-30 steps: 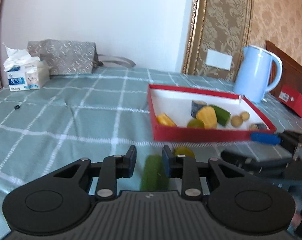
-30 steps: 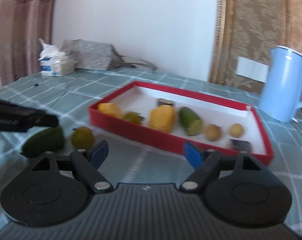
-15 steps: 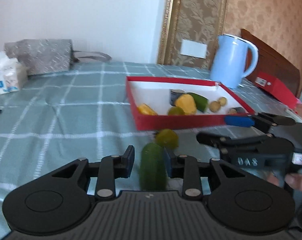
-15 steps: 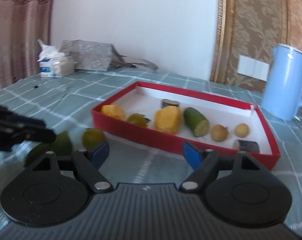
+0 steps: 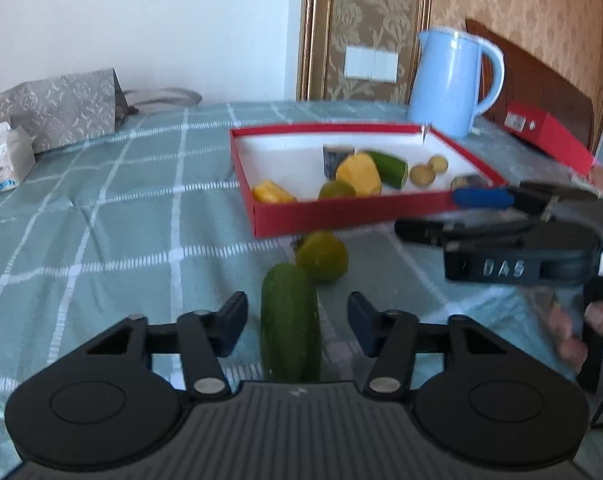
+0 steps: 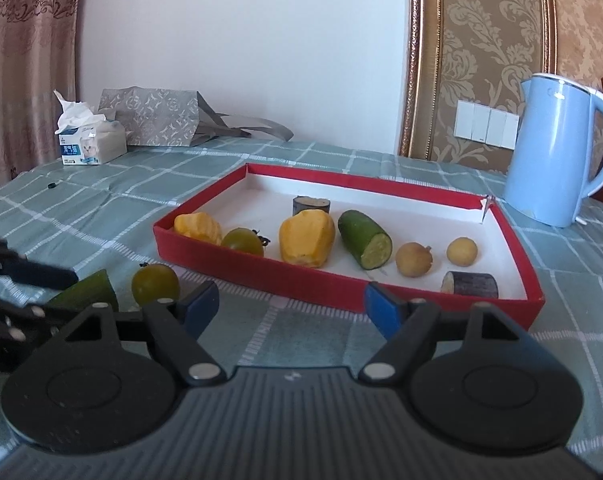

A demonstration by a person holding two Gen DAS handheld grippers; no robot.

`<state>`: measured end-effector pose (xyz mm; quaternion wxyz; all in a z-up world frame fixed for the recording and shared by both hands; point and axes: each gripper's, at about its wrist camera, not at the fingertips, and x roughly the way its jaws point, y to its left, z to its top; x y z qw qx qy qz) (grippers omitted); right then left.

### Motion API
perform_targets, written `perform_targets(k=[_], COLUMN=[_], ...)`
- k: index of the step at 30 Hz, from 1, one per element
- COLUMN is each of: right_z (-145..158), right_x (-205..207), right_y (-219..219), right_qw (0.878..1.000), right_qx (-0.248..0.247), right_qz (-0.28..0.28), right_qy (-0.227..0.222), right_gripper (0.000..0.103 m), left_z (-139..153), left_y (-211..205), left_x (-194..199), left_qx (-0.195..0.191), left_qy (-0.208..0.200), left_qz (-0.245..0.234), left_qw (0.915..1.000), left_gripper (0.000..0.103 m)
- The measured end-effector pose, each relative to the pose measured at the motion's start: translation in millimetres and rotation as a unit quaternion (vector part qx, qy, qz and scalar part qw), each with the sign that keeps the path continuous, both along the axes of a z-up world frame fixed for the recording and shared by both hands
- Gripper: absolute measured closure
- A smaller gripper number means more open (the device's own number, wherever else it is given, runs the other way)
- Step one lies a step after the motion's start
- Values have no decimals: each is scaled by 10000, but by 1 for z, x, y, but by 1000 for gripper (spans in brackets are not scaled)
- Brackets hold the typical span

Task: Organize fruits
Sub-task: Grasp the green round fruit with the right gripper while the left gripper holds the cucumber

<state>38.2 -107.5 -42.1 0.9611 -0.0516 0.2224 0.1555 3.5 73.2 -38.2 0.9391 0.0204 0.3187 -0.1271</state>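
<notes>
A green cucumber piece (image 5: 289, 320) lies on the checked cloth between the fingers of my left gripper (image 5: 297, 326). Its jaws are opening and neither pad touches the piece. A green-yellow tomato (image 5: 323, 256) sits just beyond it, in front of the red tray (image 5: 341, 216). In the right wrist view the same cucumber piece (image 6: 89, 294) and tomato (image 6: 155, 284) lie at the lower left, outside the red tray (image 6: 301, 280). My right gripper (image 6: 291, 310) is open over the cloth with nothing between its fingers. The tray holds yellow pieces, a tomato, a cut cucumber, two small round fruits and two dark pieces.
A light blue kettle (image 6: 557, 152) stands behind the tray's right corner. A tissue box (image 6: 89, 144) and a grey bag (image 6: 153, 116) sit at the far left. A red box (image 5: 549, 140) lies far right. A person's hand (image 5: 581, 332) holds the right gripper.
The left gripper's jaws have spread apart from a narrow gap around the cucumber piece, and its view has swung to the right. The right gripper has barely moved.
</notes>
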Motion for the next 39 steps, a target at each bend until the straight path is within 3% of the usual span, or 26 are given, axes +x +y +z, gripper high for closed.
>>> perform_targets(k=[3, 8, 13, 21, 27, 32, 36, 39], right_z=[0, 1, 0, 5, 4, 0, -5, -8], right_x=[1, 1, 0, -7, -6, 4, 14, 20], right_y=[-1, -2, 1, 24, 51, 67, 74, 79], right_qw=[10000, 10000, 10000, 9986, 9951, 9921, 9908, 9899], right_qx=[28, 23, 16, -143, -270, -363, -304, -360], right_qz=[-18, -16, 42, 508, 945, 1164, 1217, 1233], right_qy=[3, 15, 31, -34, 113, 297, 507, 602], right_gripper=[25, 25, 25, 26, 37, 46, 47, 64], left_z=[-7, -9, -13, -8, -3, -1, -1, -1], left_y=[-1, 5, -1, 19, 28, 39, 42, 42], left_x=[1, 0, -1, 4, 1, 3, 2, 2], left_qx=[83, -146, -29, -58, -12, -149, -226, -244], left_qy=[60, 10, -259, -504, -761, -735, -733, -721], left_qz=[78, 214, 452, 1359, 1782, 2034, 2075, 2042], left_qw=[9999, 9997, 9986, 9894, 9810, 9762, 9752, 9760], left_gripper=[71, 71, 72, 72, 72, 72, 72, 72])
